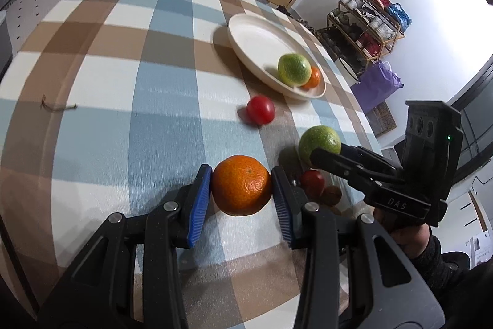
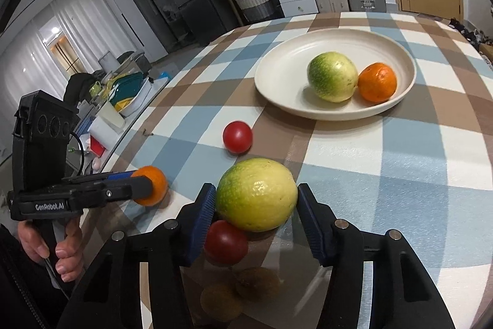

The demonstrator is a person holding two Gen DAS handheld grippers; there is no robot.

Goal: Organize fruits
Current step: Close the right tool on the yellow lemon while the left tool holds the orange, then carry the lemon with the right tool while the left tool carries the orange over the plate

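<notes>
Your left gripper (image 1: 241, 185) is clamped on the orange tangerine (image 1: 241, 184), both blue pads pressed to its sides, low over the near part of the desk (image 1: 123, 100). Your right gripper (image 2: 255, 207) has a green-yellow citrus (image 2: 257, 194) between its pads; the left pad touches the fruit, while the right pad looks just at its skin, so I cannot tell whether the grip is firm. Touching that citrus on its near side is a dark red fruit (image 2: 226, 242), with a brownish one (image 1: 332, 195) just beside it at the desk's near edge. Farther out, a red tomato (image 2: 237, 137) sits alone on the checked cloth. Beyond it, toward the desk's far right edge, the cream plate (image 2: 277, 76) holds a second green citrus (image 2: 332, 76) and a small orange (image 2: 377, 81), touching each other.
</notes>
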